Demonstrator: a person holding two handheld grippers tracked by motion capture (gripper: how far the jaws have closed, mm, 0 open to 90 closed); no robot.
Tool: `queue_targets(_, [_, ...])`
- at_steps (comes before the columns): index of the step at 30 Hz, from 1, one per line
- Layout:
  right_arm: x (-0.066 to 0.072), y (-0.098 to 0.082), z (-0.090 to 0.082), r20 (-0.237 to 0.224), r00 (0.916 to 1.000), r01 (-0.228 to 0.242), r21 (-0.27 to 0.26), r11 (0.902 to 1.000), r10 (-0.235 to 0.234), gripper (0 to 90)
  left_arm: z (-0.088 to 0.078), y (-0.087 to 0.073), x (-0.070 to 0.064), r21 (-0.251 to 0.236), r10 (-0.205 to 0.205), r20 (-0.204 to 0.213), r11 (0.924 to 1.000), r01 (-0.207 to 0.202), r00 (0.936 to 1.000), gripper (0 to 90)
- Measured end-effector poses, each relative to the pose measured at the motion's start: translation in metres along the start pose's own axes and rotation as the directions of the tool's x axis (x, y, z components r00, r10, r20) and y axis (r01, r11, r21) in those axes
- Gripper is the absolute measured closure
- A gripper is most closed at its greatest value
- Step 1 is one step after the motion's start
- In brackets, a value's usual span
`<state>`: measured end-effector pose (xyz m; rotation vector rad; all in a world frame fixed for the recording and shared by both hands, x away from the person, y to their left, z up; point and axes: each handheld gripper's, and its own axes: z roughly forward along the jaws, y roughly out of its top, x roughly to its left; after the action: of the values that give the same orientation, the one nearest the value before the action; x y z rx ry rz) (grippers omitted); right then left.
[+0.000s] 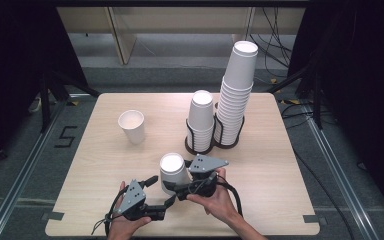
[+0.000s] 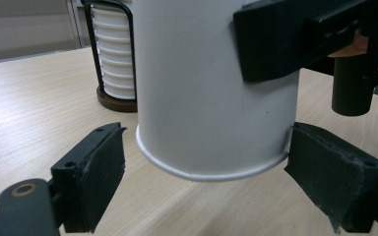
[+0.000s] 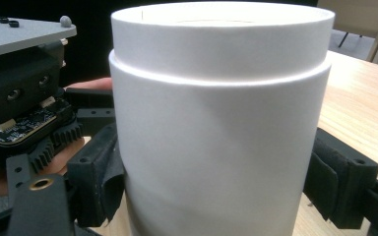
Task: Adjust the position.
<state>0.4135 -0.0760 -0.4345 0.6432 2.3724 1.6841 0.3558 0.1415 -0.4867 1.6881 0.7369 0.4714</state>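
- Near the table's front edge, just right of centre, a white paper cup is held upside down, its flat base on top and its rolled rim at the bottom.
- In the right gripper view a second rim shows a little below the top of the cup — it looks like two cups nested, one sleeved over the other.
- The right gripper comes in from the right, the right hand wrapped round its body with fingers curled over the top; the forearm runs off toward the near right corner.
- Its jaws sit on either side of the cup, pads pressed to the wall — clamped on it.
- The left gripper lies lower and to the near left, held in the left hand from below, its grey plate up, pointing right and away toward the cup.
- In the left gripper view its jaws straddle the cup's rim end; the left pad stands clear of the wall, the right pad at or just touching the rim, so the jaws are spread, not clamping.
- Far right of centre stand two racks of stacked cups: a short stack and, just right of it, a tall stack.
- A lone cup stands upright, mouth up, at the far left, well apart from the hands.
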Motion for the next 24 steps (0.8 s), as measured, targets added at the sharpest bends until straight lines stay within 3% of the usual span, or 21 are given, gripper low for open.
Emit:
queue_targets(2, [0.000, 0.000, 0.002, -0.010, 0.9997, 0.023, -0.018, 0.9996, -0.023, 20.4, 0.001, -0.001, 0.000, -0.017, -0.003, 0.008, 0.9998, 0.003, 1.0000, 13.7])
queue_targets(4, [0.002, 0.001, 0.002, -0.008, 0.9999, 0.009, 0.002, 1.0000, -0.009, 20.4, 0.000, -0.001, -0.001, -0.011, 0.000, 0.010, 0.9999, 0.000, 1.0000, 13.7])
queue_targets(5, [0.002, 0.001, 0.003, -0.003, 0.9996, 0.030, -0.012, 0.9995, -0.030, 20.5, 0.001, -0.001, -0.001, -0.017, 0.002, 0.014, 0.9999, -0.002, 0.9999, 13.7])
queue_targets(6, [0.003, 0.001, 0.004, -0.027, 0.9995, 0.015, -0.018, 0.9997, -0.016, 20.5, 0.000, -0.001, -0.001, -0.015, 0.005, 0.013, 0.9999, -0.005, 0.9999, 13.4])
queue_targets(7, [0.003, 0.001, 0.004, -0.013, 0.9994, 0.030, -0.020, 0.9993, -0.031, 20.5, 0.000, -0.001, -0.001, -0.010, 0.004, 0.009, 0.9999, -0.004, 0.9999, 12.9])
queue_targets(8, [0.005, 0.001, 0.004, -0.018, 0.9997, 0.014, -0.010, 0.9998, -0.015, 20.5, 0.000, -0.001, -0.001, -0.005, 0.003, 0.004, 1.0000, -0.003, 1.0000, 11.9])
queue_targets(9, [0.005, 0.002, 0.004, -0.010, 0.9995, 0.029, -0.010, 0.9995, -0.029, 20.6, 0.000, -0.001, -0.002, -0.003, 0.001, 0.002, 1.0000, -0.001, 1.0000, 10.4])
queue_targets(10, [0.007, 0.002, 0.004, -0.015, 0.9999, -0.002, -0.005, 1.0000, 0.002, 20.6, 0.001, -0.001, -0.002, -0.001, 0.001, 0.000, 1.0000, -0.001, 1.0000, 8.9])
queue_targets(12, [0.007, 0.002, 0.007, -0.023, 0.9994, 0.024, -0.035, 0.9991, -0.025, 20.6, 0.003, -0.002, -0.003, -0.013, 0.003, 0.006, 0.9999, -0.003, 1.0000, 6.4])
queue_targets(14, [0.009, 0.002, 0.006, -0.030, 0.9996, 0.001, -0.011, 0.9999, -0.001, 20.6, 0.002, -0.001, -0.003, 0.004, 0.005, -0.006, 1.0000, -0.005, 1.0000, 4.8])
queue_targets(16, [0.008, 0.002, 0.007, -0.033, 0.9991, 0.024, -0.030, 0.9993, -0.025, 20.6, 0.003, -0.001, -0.003, 0.003, 0.005, -0.007, 1.0000, -0.005, 1.0000, 3.5])
queue_targets(17, [0.009, 0.002, 0.008, -0.044, 0.9990, -0.003, -0.024, 0.9997, 0.002, 20.6, 0.003, -0.002, -0.003, 0.002, 0.004, -0.008, 1.0000, -0.003, 1.0000, 3.0])
queue_targets(23, [0.011, 0.002, 0.009, -0.053, 0.9985, -0.014, -0.037, 0.9992, 0.012, 20.6, 0.005, -0.002, -0.003, -0.015, 0.006, -0.012, 0.9999, -0.006, 0.9999, 1.0])
queue_targets(24, [0.010, 0.002, 0.009, -0.045, 0.9990, 0.004, -0.048, 0.9989, -0.007, 20.6, 0.005, -0.002, -0.004, -0.010, 0.007, -0.017, 0.9999, -0.007, 0.9998, 0.7])
